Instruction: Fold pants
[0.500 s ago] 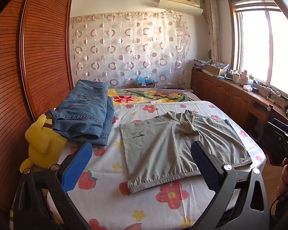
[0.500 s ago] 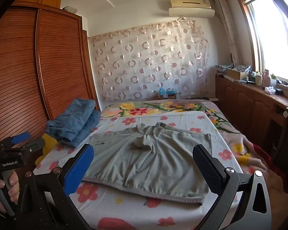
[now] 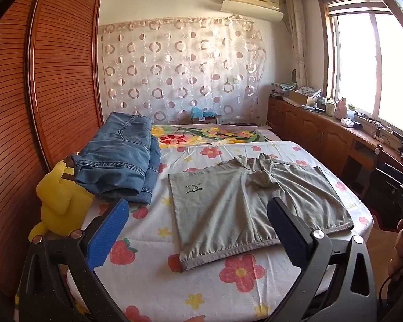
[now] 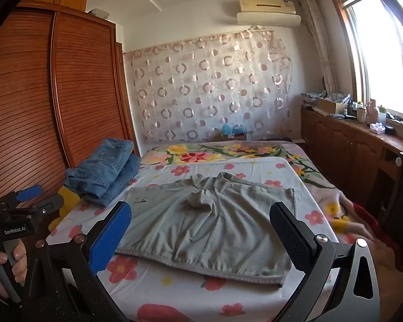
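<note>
Pants (image 3: 255, 209) in grey-green cloth are lying spread flat in the middle of the left wrist view, on the flowered sheet of the bed (image 3: 228, 289), their hemmed edge running toward the lower centre. You are holding the left gripper (image 3: 198, 230) with its jaws standing wide apart at the bottom of the frame, the blue pad at lower left and the dark pad at lower right, nothing between them and neither touching the cloth. Folded jeans (image 3: 121, 161) are sitting at centre left, resting partly on a yellow plush toy (image 3: 59, 201) against the wooden wardrobe (image 3: 40, 94). Part of your right hand (image 3: 400, 249) is showing at the right edge.

In the right wrist view, the pants (image 4: 209, 228) are filling the centre, with a small bunched fold near their upper middle. You are keeping the right gripper (image 4: 201, 233) wide apart too, empty, its pads low in the frame on either side of the garment. The jeans (image 4: 104, 169) are lying at centre left. Your left hand (image 4: 2, 268) is gripping the other tool's handle at lower left.
</note>
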`<state>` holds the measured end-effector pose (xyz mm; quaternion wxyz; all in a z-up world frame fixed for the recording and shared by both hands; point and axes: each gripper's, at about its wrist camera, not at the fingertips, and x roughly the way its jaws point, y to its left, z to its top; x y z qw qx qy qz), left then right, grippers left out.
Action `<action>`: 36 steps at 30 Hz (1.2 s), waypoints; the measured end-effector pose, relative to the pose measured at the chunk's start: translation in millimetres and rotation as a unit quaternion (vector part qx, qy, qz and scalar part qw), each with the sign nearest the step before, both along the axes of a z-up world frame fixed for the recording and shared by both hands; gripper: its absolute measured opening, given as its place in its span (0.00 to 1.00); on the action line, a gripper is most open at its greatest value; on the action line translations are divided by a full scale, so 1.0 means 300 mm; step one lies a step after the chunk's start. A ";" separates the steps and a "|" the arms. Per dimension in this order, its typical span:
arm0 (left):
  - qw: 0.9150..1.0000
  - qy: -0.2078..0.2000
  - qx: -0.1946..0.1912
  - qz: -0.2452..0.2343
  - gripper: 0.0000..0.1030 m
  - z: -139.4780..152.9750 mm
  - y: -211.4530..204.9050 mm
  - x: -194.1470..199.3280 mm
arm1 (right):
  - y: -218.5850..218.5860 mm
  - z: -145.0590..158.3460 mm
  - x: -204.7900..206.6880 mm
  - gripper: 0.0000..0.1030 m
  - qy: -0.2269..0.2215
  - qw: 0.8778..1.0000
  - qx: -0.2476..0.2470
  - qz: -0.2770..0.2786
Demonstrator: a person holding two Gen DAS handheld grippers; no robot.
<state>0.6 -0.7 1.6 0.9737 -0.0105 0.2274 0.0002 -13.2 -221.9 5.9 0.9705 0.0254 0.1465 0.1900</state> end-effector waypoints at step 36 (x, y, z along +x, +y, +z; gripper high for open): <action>1.000 -0.017 0.010 -0.003 1.00 0.045 -0.010 -0.040 | -0.002 -0.001 0.012 1.00 0.004 1.000 0.002 0.002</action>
